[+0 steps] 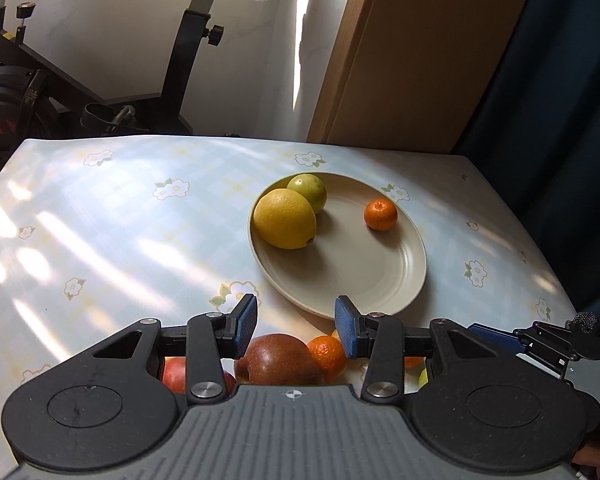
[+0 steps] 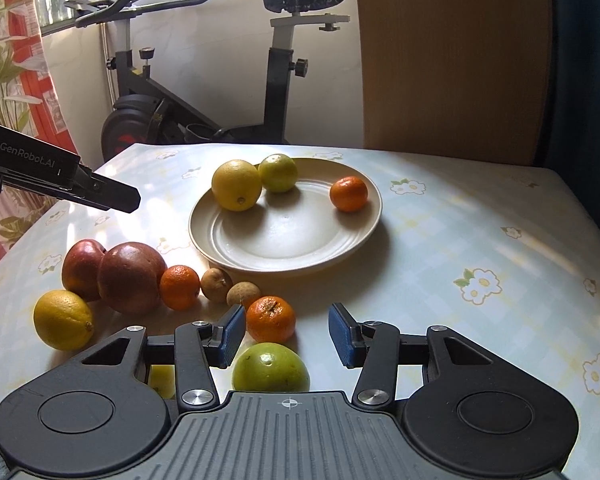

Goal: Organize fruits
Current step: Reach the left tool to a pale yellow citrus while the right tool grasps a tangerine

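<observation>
Flowered table (image 2: 480, 216) stood before exercise bike (image 2: 204, 92). We saw plate (image 2: 284, 256) near far edge holding lemon (image 2: 236, 185), lime (image 2: 278, 173), tangerine (image 2: 348, 193). Apples (image 2: 130, 277), more citrus lay toward near edge. Left gripper (image 1: 296, 326) and right gripper (image 2: 287, 334) both released, nothing grasped.

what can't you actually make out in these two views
- Left wrist view: the red apples and a tangerine are half hidden behind the left gripper; other loose fruit is out of sight.
- Right wrist view: the green fruit is cut off below by the right gripper; a yellow fruit shows only as a sliver behind its left finger.
- Both views: the two small brown fruits are too small to identify.
</observation>
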A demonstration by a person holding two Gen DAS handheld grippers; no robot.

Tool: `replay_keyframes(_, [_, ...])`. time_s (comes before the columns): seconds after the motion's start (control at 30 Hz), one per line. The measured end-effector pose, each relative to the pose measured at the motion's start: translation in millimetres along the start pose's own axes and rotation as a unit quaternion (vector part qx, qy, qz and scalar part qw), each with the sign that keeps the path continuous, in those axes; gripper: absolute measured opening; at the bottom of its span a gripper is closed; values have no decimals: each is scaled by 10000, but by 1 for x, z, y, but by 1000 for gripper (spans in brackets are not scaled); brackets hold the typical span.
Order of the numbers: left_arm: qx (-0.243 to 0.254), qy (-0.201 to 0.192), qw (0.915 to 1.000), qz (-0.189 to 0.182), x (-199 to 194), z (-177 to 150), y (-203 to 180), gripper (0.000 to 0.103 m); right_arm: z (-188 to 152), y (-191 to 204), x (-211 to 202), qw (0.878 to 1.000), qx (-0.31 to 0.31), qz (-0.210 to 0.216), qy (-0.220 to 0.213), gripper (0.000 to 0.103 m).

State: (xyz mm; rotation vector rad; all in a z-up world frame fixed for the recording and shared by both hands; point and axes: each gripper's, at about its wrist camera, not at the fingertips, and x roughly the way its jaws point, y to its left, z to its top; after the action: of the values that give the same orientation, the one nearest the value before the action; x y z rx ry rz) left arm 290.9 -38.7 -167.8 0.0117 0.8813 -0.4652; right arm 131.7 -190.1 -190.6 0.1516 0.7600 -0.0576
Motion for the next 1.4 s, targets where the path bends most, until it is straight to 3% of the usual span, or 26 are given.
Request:
replay_keyframes(0.5, [-79, 207, 9994, -268, 0, -29, -20, 44, -21, 0, -15, 9998, -107, 66, 159, 42])
replay_keyframes(0.73, [-74, 24, 9997, -217, -5, -16, -15, 44, -1, -9, -3, 9997, -4, 241, 90, 42])
replay_keyframes(0.97, [-27, -20, 10000, -37, -3, 11, -6, 44, 17, -11, 35, 9977, -47, 428, 517, 41])
replay_keyframes(1.2, [157, 336, 9990, -245, 14, 13, -7, 44, 12, -14, 50, 9945, 296, 753, 669, 32])
replay_keyframes(1.4, [-105, 492, 9982, -323, 25, 11, -4, 44, 11, -14, 49, 9943, 321, 774, 665, 31])
